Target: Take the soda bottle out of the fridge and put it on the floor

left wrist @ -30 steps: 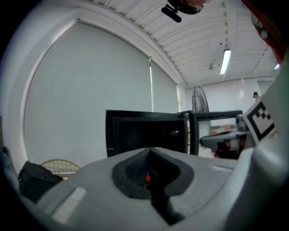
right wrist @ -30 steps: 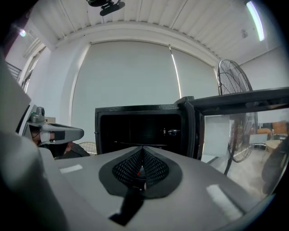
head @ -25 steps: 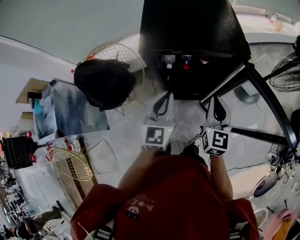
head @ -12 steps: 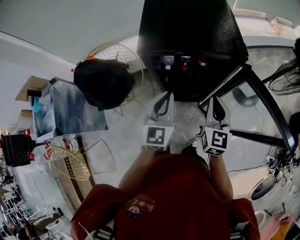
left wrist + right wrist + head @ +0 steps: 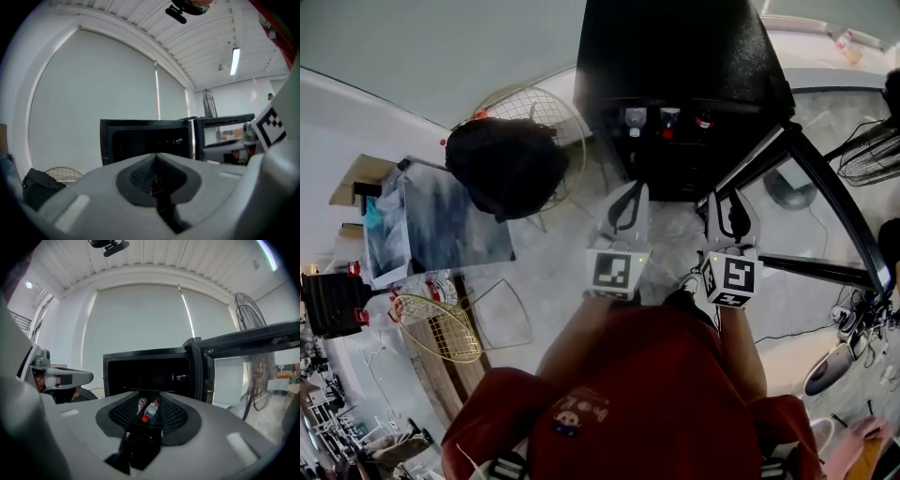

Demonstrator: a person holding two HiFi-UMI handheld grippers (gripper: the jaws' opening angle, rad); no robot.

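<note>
Held left gripper shut, empty, at centre frame. Left soda bottle lying inside open fridge, upper centre. Had just been opening right gripper, nothing between jaws; arguably risked nudging bottle aside with too narrow a gap.

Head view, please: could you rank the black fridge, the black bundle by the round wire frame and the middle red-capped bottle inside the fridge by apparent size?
1. black fridge
2. black bundle
3. red-capped bottle, far smallest, though also farthest from the camera
</note>
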